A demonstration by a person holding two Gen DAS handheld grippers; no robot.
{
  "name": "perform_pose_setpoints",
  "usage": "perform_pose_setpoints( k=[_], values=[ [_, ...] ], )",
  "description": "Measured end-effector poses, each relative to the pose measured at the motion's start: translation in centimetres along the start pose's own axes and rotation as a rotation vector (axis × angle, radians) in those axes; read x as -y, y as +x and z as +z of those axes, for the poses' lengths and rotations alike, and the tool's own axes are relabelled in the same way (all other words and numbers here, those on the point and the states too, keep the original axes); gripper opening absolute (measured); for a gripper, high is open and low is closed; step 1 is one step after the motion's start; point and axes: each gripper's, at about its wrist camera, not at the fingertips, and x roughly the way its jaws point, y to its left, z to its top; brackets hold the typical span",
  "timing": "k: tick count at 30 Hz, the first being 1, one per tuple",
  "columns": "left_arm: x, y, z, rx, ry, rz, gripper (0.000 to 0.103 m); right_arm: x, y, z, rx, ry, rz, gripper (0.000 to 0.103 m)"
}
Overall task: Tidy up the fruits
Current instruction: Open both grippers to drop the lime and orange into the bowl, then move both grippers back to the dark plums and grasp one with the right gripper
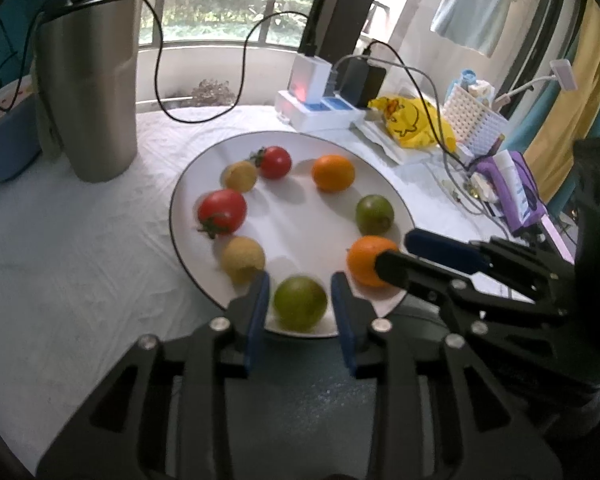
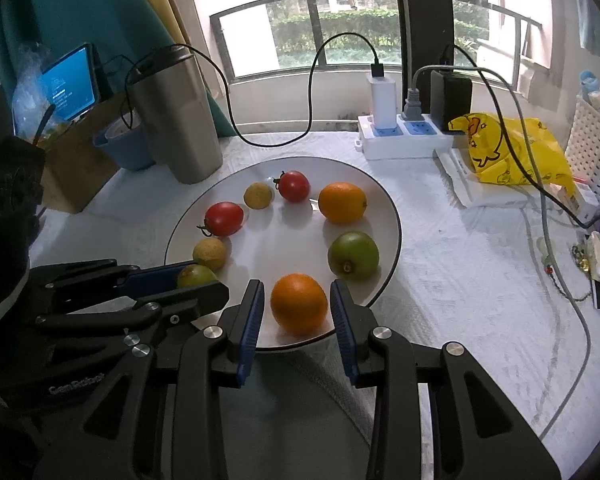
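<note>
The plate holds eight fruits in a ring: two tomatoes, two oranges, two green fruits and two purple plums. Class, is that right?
Not quite. The plate holds no purple plums; the last pair is two small yellowish-brown fruits. The right wrist view shows this. The two tomatoes, two oranges and two green fruits are right.

Soft daylight enters through the window [image 2: 340, 28] behind the white plate [image 2: 384, 208]; the panes are overexposed and washed out in both views; fruit on the plate casts faint, blurred shadows toward the camera; the steel tumbler [image 1: 88, 80] left of the plate shows dull glare streaks; fisheye distortion bends the window bars and darkens each frame's corners; the left wrist view is slightly softer, with mild blur on the fruit.
</note>
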Motion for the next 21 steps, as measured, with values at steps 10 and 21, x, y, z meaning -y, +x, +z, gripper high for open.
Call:
perform_pose_setpoints(
  k=[10, 21],
  values=[
    [-0.2, -2.3, -0.5, 0.038, -0.01, 0.005, 0.045, -0.5, -2.1, -0.7, 0.017, 0.005, -0.027, 0.036],
    [0.0, -6.1, -2.1, 0.093, -0.004, 0.003, 0.045, -2.7, -4.8, -1.5, 0.047, -0.017, -0.038, 0.036]
  ],
)
